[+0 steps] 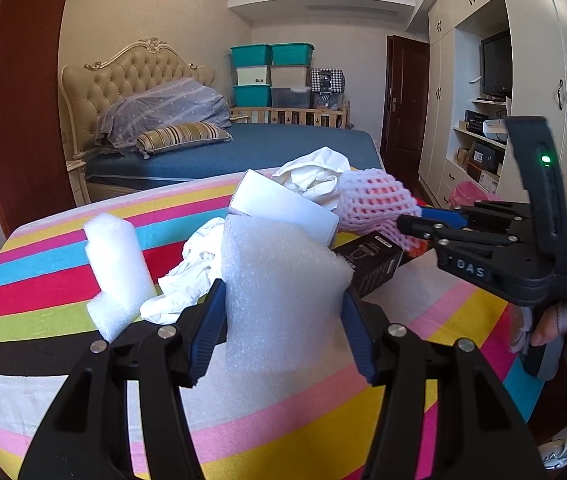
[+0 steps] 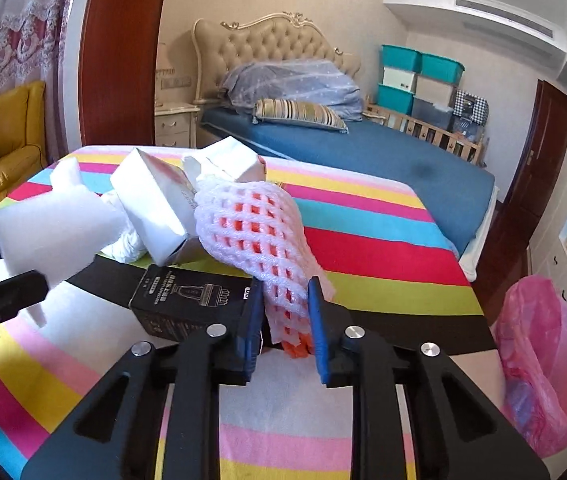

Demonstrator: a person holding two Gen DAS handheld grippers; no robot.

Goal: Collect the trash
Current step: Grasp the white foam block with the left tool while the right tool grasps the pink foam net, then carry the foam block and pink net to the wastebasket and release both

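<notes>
My left gripper [image 1: 283,332] is shut on a white foam sheet [image 1: 279,280], held upright above the striped table [image 1: 63,288]; the sheet also shows in the right wrist view [image 2: 51,236]. My right gripper [image 2: 285,328] is shut on a pink-white foam fruit net [image 2: 255,236] with something orange inside; the net also shows in the left wrist view [image 1: 375,200]. On the table lie a black box [image 2: 191,300], a white box [image 2: 155,208], crumpled white paper [image 1: 191,276] and a second foam piece [image 1: 115,268].
A bin lined with a pink bag [image 2: 543,364] stands on the floor right of the table. A bed [image 2: 383,152] lies beyond the table, a yellow armchair [image 2: 7,136] to the left, wardrobes [image 1: 535,80] on the right.
</notes>
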